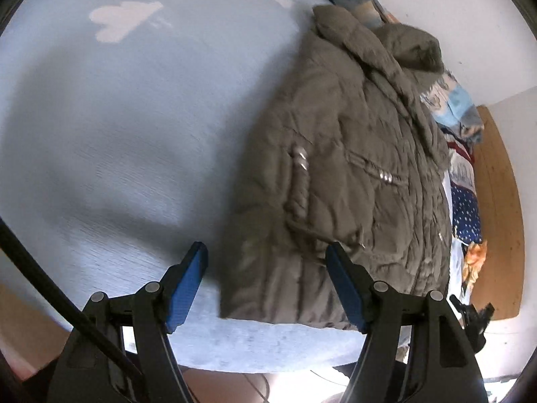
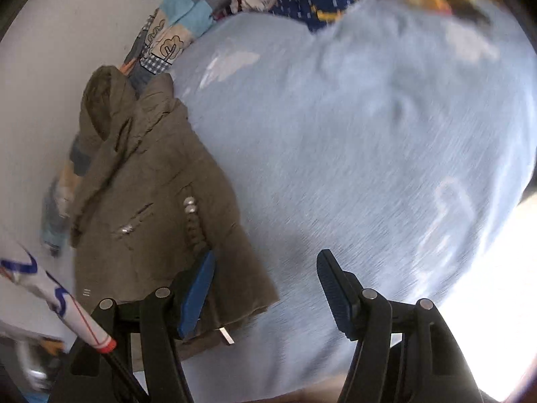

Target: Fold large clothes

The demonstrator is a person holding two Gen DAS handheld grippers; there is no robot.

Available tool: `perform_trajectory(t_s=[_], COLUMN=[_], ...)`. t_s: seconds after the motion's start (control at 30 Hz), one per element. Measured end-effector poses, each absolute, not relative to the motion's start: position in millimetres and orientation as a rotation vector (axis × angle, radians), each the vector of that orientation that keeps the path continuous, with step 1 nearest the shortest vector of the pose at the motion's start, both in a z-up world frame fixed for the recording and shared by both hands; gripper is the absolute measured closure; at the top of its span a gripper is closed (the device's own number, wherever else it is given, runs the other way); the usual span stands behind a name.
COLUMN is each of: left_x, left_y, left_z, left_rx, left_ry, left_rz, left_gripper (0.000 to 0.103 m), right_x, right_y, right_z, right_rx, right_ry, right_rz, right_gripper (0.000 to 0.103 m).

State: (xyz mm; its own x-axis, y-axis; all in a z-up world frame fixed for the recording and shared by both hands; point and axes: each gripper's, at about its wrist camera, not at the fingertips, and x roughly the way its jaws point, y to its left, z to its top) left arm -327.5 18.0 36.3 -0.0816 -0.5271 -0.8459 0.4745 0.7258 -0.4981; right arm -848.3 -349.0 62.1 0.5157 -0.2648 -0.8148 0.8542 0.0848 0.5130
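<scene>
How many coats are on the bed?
1. The brown puffy coat lies folded on the light blue bed sheet, near the wall. Others might hide in the pile of colorful fabrics beside it.

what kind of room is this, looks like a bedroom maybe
Most likely a bedroom. A padded olive jacket lies on a wide surface under a pale blue sheet, apparently a bed, with patterned bedding bunched along a white wall.
</scene>
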Motion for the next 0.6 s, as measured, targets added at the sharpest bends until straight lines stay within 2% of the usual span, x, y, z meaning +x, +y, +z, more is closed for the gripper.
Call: perform_trajectory(t_s=[0.1, 0.17, 0.23, 0.3, 0.33, 0.37, 0.4, 0.47, 0.6], left_x=[-335.1, -337.7, -336.6, -336.0, -336.2, -337.8, -339.6, -350.2, -368.4], left_y=[15.8, 13.8, 9.0, 6.1, 4.3, 1.6, 0.6, -4.6, -4.7], left_z=[31.0, 33.0, 33.3, 32.5, 33.2, 34.5, 36.7, 46.2, 63.2], left_rx=[-0.043, -0.032, -0.025, -0.015, -0.007, 0.007, 0.025, 0.087, 0.156], left_ry=[1.427, 1.407, 1.401, 1.390, 1.384, 1.370, 1.353, 1.280, 1.184], left_rz=[-0.829, -0.844, -0.851, -0.852, -0.858, -0.867, -0.877, -0.892, -0.912], left_gripper=[0.031, 0.038, 0.040, 0.046, 0.055, 0.064, 0.068, 0.079, 0.082], right_x=[-851.7, -850.3, -848.0, -840.9, -834.8, -826.6, -821.0, -805.9, -802.2], right_y=[-348.0, -345.5, -342.1, -342.3, -342.6, -342.3, -343.2, -339.2, -325.8], right_z=[52.2, 47.5, 40.0, 35.3, 34.9, 36.3, 36.7, 47.1, 73.4], right_rx=[1.289, 1.314, 1.333, 1.346, 1.343, 1.324, 1.304, 1.198, 1.084], right_ry=[0.584, 0.582, 0.592, 0.582, 0.577, 0.575, 0.581, 0.611, 0.591], right_rz=[-0.866, -0.853, -0.835, -0.809, -0.789, -0.766, -0.761, -0.778, -0.817], right_gripper=[0.035, 0.035, 0.035, 0.035, 0.038, 0.056, 0.073, 0.089, 0.093])
